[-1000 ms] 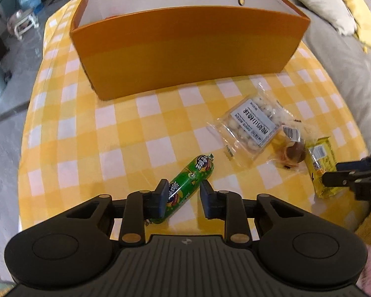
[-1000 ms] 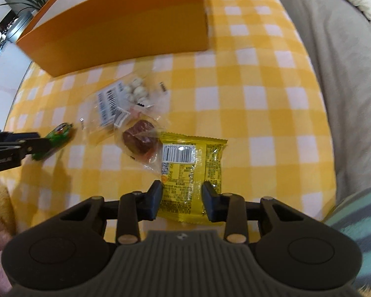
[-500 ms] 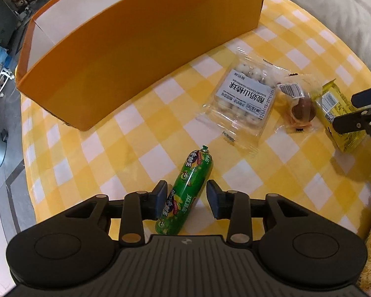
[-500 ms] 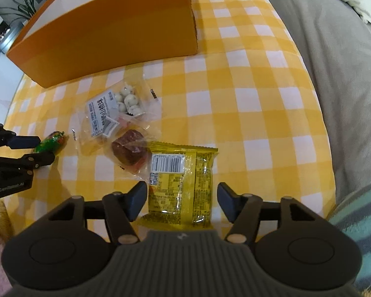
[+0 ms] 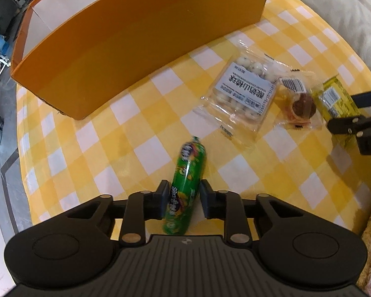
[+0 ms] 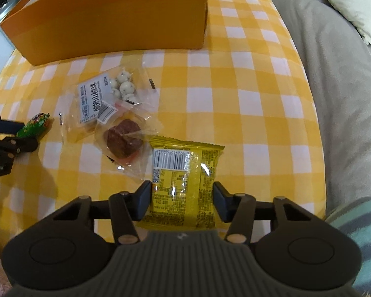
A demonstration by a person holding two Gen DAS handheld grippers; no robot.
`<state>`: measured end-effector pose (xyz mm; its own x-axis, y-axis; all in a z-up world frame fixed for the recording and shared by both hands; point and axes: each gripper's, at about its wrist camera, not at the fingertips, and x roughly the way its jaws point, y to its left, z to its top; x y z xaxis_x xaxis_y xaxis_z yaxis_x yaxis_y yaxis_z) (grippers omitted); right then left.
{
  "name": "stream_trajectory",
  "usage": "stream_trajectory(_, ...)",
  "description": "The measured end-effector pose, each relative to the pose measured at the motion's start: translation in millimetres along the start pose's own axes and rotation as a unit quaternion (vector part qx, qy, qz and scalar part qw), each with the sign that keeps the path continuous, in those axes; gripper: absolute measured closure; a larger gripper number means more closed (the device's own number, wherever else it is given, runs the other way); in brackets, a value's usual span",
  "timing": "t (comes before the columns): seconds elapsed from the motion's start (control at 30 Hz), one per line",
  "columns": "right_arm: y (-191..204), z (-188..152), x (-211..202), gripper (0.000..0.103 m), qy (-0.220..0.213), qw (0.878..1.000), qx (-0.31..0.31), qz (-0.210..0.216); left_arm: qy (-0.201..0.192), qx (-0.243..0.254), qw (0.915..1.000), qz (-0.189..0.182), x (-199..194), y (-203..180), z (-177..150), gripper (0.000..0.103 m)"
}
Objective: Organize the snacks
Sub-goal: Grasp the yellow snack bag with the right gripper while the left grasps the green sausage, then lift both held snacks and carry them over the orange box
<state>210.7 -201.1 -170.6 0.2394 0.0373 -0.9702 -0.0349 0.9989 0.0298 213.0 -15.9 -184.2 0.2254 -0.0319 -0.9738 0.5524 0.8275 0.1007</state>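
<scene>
Your left gripper [image 5: 181, 199] straddles the green sausage stick [image 5: 184, 188], which lies on the checked tablecloth [image 5: 148, 128] in front of the orange box [image 5: 136, 37]. Its jaws flank the stick closely; whether they grip it cannot be told. The round, slick casing may roll or squirt out under an off-centre squeeze.

Your right gripper [image 6: 183, 204] is released, jaws spread either side of the yellow packet [image 6: 185, 180], further from the box. The flat packet could buckle, and the overlapping wrapped brown cake [image 6: 123, 141] may drag along.
</scene>
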Motion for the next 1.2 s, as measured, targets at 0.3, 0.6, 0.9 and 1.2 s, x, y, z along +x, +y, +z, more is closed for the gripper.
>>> stream_trajectory(0.3, -3, -1, -1, 0.053, 0.002, 1.000, 0.010, 0.006, 0.004, -0.072, 0.9973, -0.011, -3, 11, -8, 0.079)
stream_trajectory(0.6, -13, -2, 0, 0.053, 0.010, 0.999, 0.040, 0.013, -0.005, -0.147, 0.9887, -0.027, -10, 17, -26, 0.079)
stream_trajectory(0.9, -26, -6, -18, 0.053, -0.006, 0.996, 0.081, 0.028, -0.024, -0.182, 0.9823, -0.034, -26, 14, -40, 0.079)
stream_trajectory(1.2, -33, -8, -60, 0.053, -0.064, 0.992, 0.097, 0.041, -0.076, -0.198, 0.9770, -0.023, -61, 18, -31, 0.079)
